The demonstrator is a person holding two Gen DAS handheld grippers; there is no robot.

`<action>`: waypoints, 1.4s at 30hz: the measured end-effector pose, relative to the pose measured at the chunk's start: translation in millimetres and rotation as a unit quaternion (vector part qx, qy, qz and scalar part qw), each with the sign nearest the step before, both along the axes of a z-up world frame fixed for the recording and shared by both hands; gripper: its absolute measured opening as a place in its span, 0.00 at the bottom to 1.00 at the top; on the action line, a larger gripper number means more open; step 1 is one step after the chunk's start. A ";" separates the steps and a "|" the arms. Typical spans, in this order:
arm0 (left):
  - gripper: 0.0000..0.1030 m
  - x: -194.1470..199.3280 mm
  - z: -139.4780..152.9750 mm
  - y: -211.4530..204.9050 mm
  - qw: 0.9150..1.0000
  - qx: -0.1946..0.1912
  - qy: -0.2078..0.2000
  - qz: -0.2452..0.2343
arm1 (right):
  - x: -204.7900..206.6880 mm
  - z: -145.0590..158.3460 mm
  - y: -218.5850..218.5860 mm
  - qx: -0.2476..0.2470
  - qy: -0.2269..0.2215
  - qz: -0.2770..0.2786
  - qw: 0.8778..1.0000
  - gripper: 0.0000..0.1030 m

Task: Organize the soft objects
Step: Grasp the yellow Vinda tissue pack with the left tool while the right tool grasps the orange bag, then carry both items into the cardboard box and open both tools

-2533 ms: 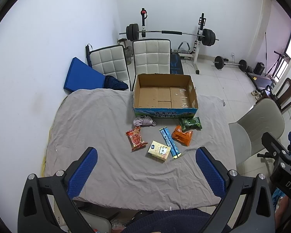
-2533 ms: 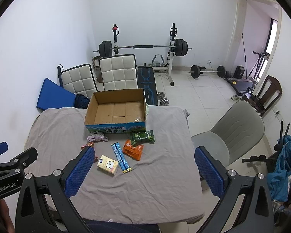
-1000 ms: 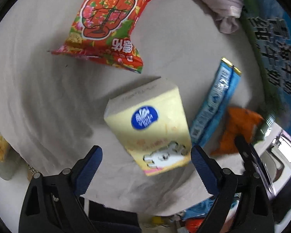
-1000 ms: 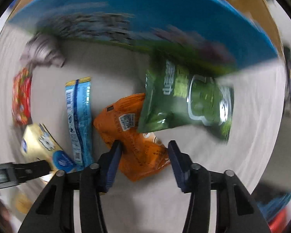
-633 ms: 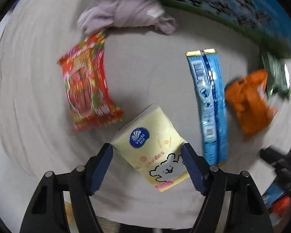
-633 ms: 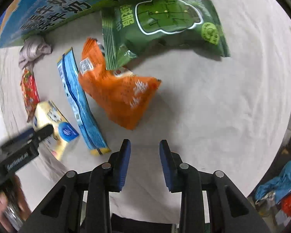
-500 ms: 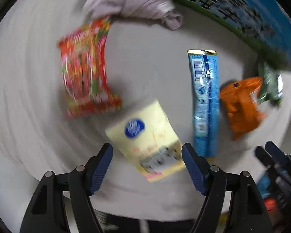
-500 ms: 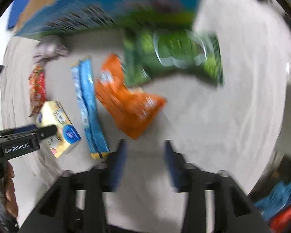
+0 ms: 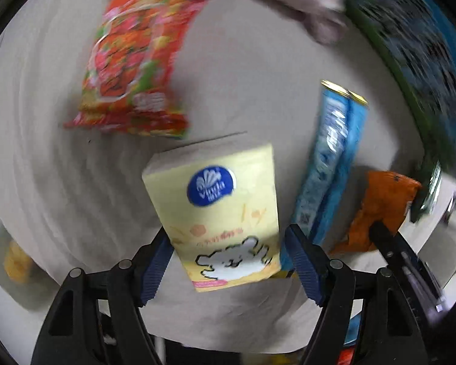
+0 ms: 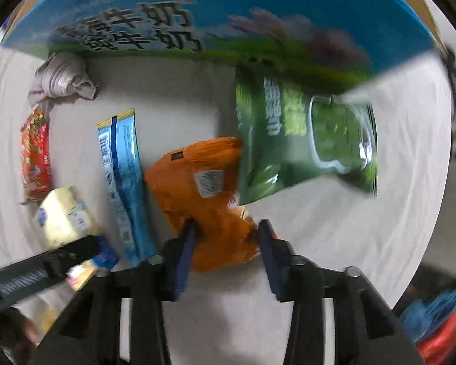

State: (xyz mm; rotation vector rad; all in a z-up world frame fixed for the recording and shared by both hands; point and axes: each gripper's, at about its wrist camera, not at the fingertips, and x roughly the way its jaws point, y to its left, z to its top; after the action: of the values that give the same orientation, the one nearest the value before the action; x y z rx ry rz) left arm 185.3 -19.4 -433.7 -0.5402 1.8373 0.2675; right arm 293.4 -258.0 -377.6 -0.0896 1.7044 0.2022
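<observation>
Since a moment ago both tongs have been brought down from high above the counter (image 9: 60, 182) to just over the packets, and the right tongs' jaws have just been closing.

The left tongs (image 9: 226, 257) are held at a middling width around the near end of the yellow tissue pack (image 9: 219, 213); the left pad seems to touch it, while contact on the right side cannot be told through the blur. The pack's long axis runs away from the tongs, roughly along their pointing line.

The right tongs (image 10: 226, 237) are narrowed onto the near end of the orange bag (image 10: 203, 188), which is pinched between the pads and stretches up and left from them.

The box (image 10: 228, 15) lies beyond both tongs, and is judged to be the destination; the right tongs are the nearer.

Only the right view shows the whole green bag (image 10: 304, 140), overlapping the orange bag's far corner. The blue packet (image 9: 328, 164) lies right of the left tongs.
</observation>
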 end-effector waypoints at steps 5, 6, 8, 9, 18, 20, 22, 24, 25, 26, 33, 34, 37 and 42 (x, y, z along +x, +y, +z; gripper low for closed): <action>0.63 13.4 -6.4 -15.5 0.994 0.071 -0.015 -0.082 | -12.1 2.2 -32.8 0.032 0.046 -0.055 0.997 0.24; 0.62 13.8 -6.6 -20.2 0.990 0.086 -0.023 -0.108 | -15.5 3.1 -42.0 0.042 0.058 -0.068 0.995 0.23; 0.61 16.5 -1.7 -28.4 0.981 0.100 -0.038 -0.159 | -20.3 7.6 -58.7 0.064 0.083 -0.083 0.991 0.23; 0.61 13.5 1.5 -37.3 0.974 0.108 -0.045 -0.195 | -24.5 10.9 -66.9 0.074 0.094 -0.089 0.989 0.23; 0.64 -4.1 -32.4 -39.0 0.987 0.069 -0.039 -0.143 | -38.2 11.2 -84.6 0.089 0.042 -0.137 0.986 0.71; 0.61 -9.7 -45.8 -19.2 0.988 0.070 -0.050 -0.129 | -33.2 9.8 -84.1 0.093 0.042 -0.150 0.983 0.71; 0.59 -18.7 -18.0 -17.7 0.987 0.082 -0.060 -0.126 | -27.2 7.3 -84.6 0.104 0.042 -0.162 0.980 0.71; 0.59 -9.8 -6.9 -8.8 0.985 0.089 -0.069 -0.135 | -25.9 -3.7 -75.0 0.097 0.038 -0.161 0.981 0.69; 0.59 -8.7 1.5 -12.8 0.983 0.091 -0.072 -0.140 | -23.5 -14.6 -66.0 0.089 0.031 -0.159 0.983 0.51; 0.59 -11.8 14.7 -19.1 0.982 0.094 -0.075 -0.146 | -20.8 -17.3 -62.1 0.079 0.026 -0.151 0.985 0.48; 0.58 4.7 95.7 -26.9 0.973 0.115 -0.102 -0.170 | -37.7 -12.1 -29.8 0.030 -0.016 -0.122 0.992 0.40; 0.58 6.0 107.9 -26.3 0.971 0.122 -0.112 -0.174 | -41.9 -10.2 -28.7 0.034 -0.014 -0.123 0.992 0.39; 0.58 8.3 133.3 -35.1 0.967 0.124 -0.136 -0.175 | -51.9 3.8 -39.9 0.048 -0.016 -0.125 0.991 0.39; 0.58 6.2 174.8 -51.9 0.961 0.120 -0.165 -0.185 | -57.8 42.1 -54.7 0.070 -0.039 -0.117 0.990 0.39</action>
State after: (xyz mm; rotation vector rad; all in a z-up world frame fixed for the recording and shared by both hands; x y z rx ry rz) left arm 191.5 -71.3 -258.9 -0.0597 1.5166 0.1332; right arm 235.6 -312.7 -335.6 0.2030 1.6028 0.1416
